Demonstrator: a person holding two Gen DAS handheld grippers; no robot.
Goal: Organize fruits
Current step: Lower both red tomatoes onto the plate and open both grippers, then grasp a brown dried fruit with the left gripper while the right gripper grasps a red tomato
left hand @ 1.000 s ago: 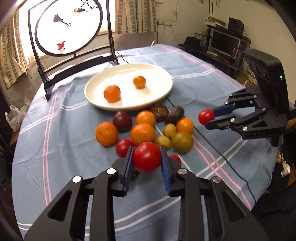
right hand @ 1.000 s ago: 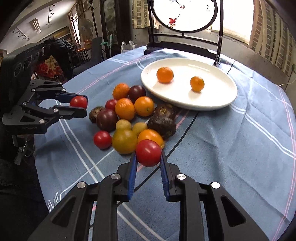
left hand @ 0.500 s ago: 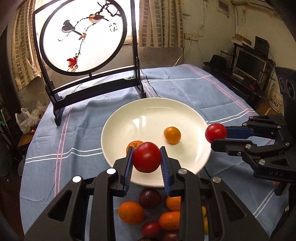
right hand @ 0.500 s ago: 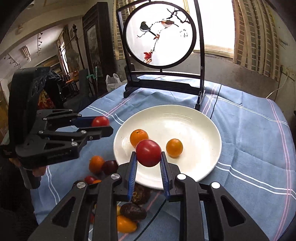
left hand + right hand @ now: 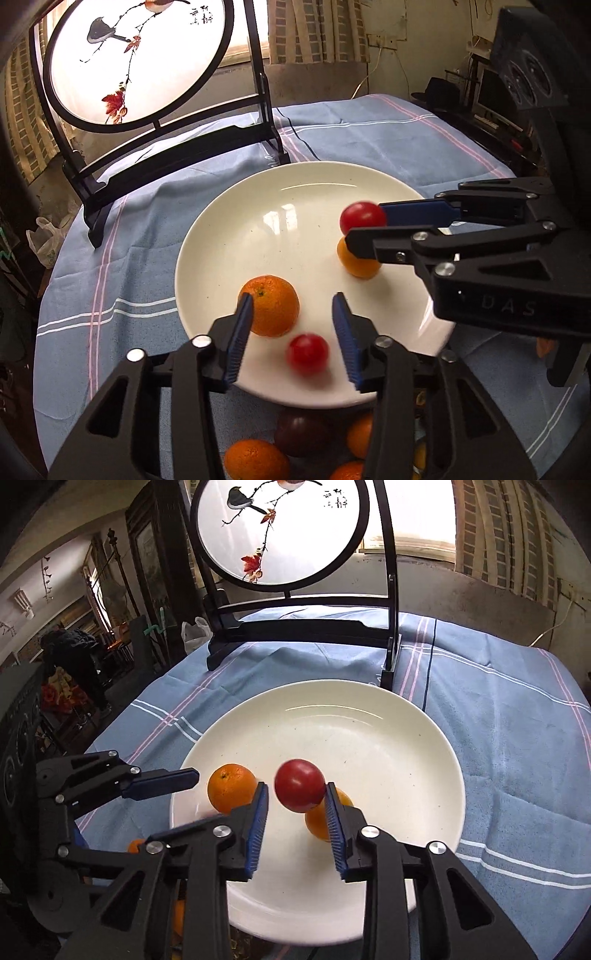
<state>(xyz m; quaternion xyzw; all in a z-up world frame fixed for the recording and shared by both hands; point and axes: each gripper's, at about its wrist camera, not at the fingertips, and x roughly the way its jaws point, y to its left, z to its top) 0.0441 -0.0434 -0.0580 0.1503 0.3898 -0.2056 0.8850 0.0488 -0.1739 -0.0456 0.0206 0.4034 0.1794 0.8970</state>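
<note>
The left gripper (image 5: 291,328) stands with its jaws parted, having just been opening; a small red tomato (image 5: 308,353) lies blurred between them on the near part of the white plate (image 5: 236,236), touching neither blue pad. Just beside the left pad, a large orange (image 5: 271,304) sits on the plate, also toward its near side.

The right gripper (image 5: 295,812) hangs over the right half of the plate. Its jaws have just been opening too. A second red tomato (image 5: 300,784) sits between the fingertips, close against the right pad with a gap on the left side, so it is not clamped; whether it touches that right pad cannot be told for certain. Directly below it on the plate rests a smaller orange (image 5: 317,821), partly hidden by the right finger.

Nearer than the plate's front rim, on the blue striped cloth (image 5: 110,280) covering the desk, lies the rest of the fruit: a loose orange (image 5: 255,459), a dark purple fruit (image 5: 299,432) and more orange pieces half hidden behind the left gripper's frame.

Beyond the plate's far rim stands a round painted screen (image 5: 277,531) with birds and a red leaf, in a black frame.
</note>
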